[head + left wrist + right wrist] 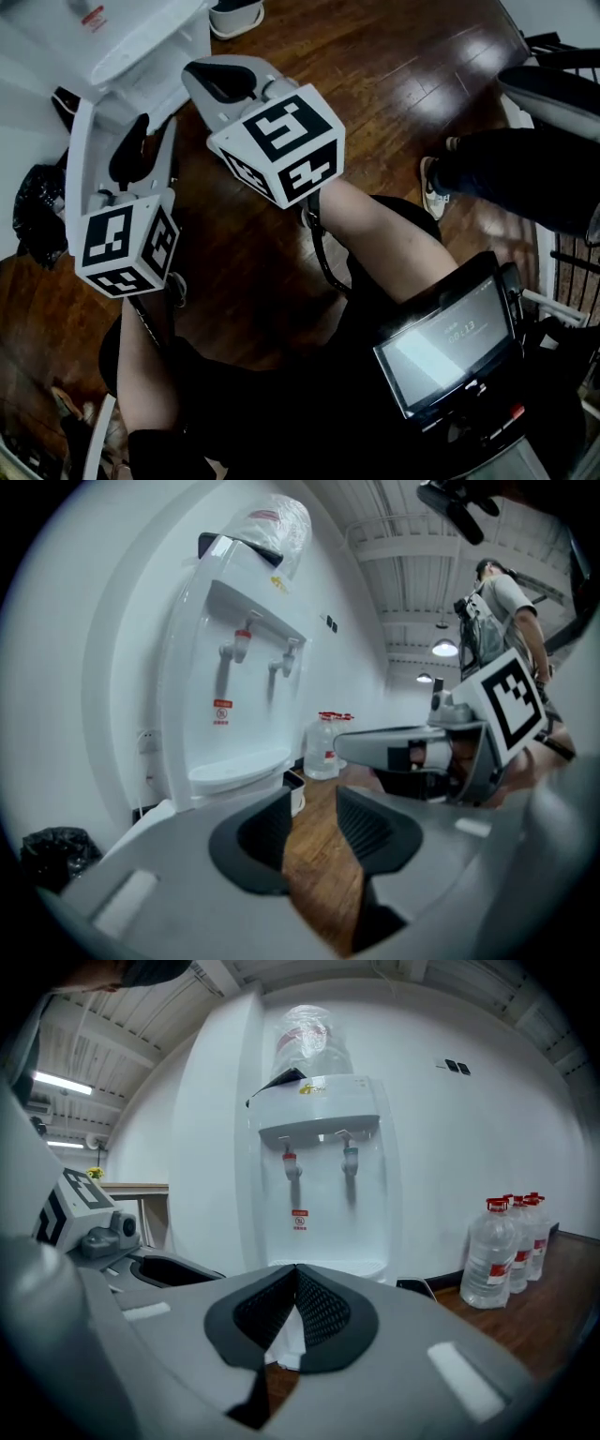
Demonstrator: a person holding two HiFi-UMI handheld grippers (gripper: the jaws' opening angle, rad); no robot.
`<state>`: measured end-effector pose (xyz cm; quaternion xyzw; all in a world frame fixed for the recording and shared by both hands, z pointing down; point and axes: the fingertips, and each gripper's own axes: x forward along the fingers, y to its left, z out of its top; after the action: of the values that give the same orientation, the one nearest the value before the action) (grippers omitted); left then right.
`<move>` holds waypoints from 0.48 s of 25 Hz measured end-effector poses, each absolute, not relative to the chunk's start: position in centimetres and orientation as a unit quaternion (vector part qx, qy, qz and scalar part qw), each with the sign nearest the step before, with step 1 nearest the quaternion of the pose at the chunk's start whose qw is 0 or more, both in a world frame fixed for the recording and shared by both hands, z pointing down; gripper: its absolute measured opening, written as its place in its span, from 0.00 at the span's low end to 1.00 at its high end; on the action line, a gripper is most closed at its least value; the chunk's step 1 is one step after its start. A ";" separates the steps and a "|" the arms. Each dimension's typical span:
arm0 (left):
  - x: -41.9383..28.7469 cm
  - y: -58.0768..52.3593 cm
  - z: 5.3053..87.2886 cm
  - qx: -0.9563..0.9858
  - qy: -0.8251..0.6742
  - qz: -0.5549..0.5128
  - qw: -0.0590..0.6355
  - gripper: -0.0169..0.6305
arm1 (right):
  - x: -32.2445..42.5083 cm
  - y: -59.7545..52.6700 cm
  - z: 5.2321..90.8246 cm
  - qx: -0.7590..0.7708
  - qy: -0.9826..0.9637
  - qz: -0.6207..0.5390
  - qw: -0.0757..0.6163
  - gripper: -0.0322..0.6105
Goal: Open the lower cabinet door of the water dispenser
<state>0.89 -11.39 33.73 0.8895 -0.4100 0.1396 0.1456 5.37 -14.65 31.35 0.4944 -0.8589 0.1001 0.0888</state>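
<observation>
While my right gripper (296, 1279) is pinched together, empty, and my left gripper (312, 817) stands part open on nothing, the water dispenser (319, 1147) at centre frame is untouched; the opening, I judge, lies all ahead.

We can't see the lower cabinet door: the bodies of the right gripper (296, 1274) and left gripper (314, 808) cover the lower part of the water dispenser (323, 1147). Head view crops the dispenser at the top-left edge. Its red label (299, 1219) is too small to read.

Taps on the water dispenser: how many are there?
2. Red tap on the left, blue tap on the right, side by side in the water dispenser recess. None looks hidden.
</observation>
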 end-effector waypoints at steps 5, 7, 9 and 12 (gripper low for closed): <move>0.4 -11.5 33.9 0.884 -0.422 0.137 0.144 0.29 | 5.0 -14.8 31.0 0.488 -0.863 0.103 0.084 0.06; 0.3 -11.5 34.0 0.884 -0.423 0.138 0.143 0.29 | 4.8 -14.9 31.0 0.487 -0.863 0.103 0.081 0.06; 0.4 -11.5 34.0 0.884 -0.423 0.135 0.144 0.29 | 4.8 -14.8 31.1 0.486 -0.864 0.103 0.081 0.06; 0.9 -10.9 34.0 0.885 -0.424 0.125 0.148 0.29 | 5.4 -14.0 31.5 0.483 -0.866 0.104 0.084 0.06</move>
<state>0.95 -10.89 34.03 0.8848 -0.4237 0.1249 0.1485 5.35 -14.03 31.47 0.4828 -0.8656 0.1036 0.0836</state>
